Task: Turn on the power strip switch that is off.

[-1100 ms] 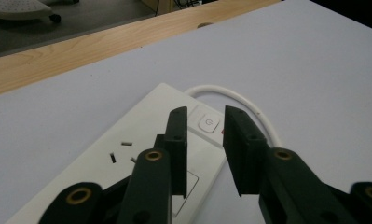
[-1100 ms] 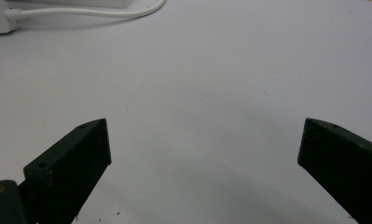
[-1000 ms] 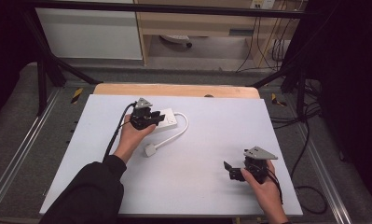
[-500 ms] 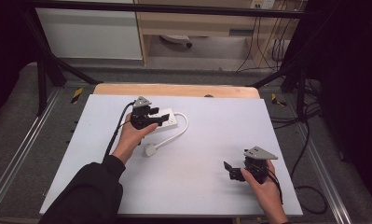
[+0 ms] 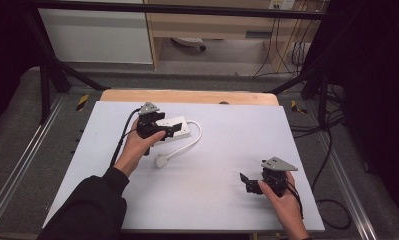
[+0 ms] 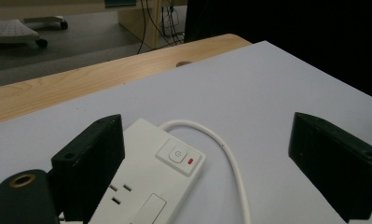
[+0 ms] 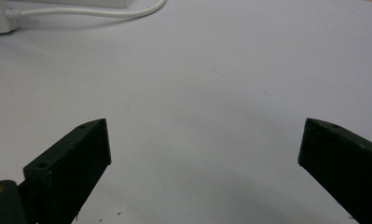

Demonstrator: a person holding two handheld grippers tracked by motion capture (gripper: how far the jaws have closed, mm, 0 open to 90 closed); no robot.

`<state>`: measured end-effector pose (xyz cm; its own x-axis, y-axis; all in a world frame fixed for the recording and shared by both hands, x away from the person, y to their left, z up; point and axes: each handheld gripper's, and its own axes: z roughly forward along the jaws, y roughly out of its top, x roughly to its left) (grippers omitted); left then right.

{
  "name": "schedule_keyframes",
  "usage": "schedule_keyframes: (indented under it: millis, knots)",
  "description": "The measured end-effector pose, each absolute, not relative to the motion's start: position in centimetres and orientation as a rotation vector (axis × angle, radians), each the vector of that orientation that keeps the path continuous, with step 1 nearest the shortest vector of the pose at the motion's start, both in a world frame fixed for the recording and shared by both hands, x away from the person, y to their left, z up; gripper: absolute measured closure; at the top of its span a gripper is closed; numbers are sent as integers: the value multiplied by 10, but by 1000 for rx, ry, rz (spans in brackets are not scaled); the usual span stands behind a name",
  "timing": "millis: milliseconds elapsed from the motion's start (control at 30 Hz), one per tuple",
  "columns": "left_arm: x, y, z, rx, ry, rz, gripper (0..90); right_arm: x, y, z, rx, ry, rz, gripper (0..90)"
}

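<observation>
White tabletop (image 5: 222, 150), upper left: white plastic power strip (image 5: 174, 129) w/ stiff cord. My left gripper (image 5: 168, 131) has just been opening, jaws straddle it, no pinch. Rigid, light, slick; I'd grab across its body. Right gripper (image 5: 247, 183) open, idle.

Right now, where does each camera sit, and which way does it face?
High view: above the person's side, looking forward and down on the table; both forearms, left gripper, right gripper.
Left gripper view: rides that gripper, over the power strip; open jaws.
Right gripper view: low over bare table; open jaws.
All three show the strip's white cable.
</observation>
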<state>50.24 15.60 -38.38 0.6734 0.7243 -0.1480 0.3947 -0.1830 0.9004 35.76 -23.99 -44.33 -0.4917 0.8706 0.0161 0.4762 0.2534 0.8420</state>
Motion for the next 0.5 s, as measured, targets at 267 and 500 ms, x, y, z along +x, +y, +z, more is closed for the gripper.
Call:
schedule_keyframes:
  millis: [267,500]
  knots:
    - [498,159,-378,1797,904,393,92,358,-240,-443,1224,2074,1145,28]
    - [494,164,-372,1792,906,393,75,358,-240,-443,1220,2076,1143,28]
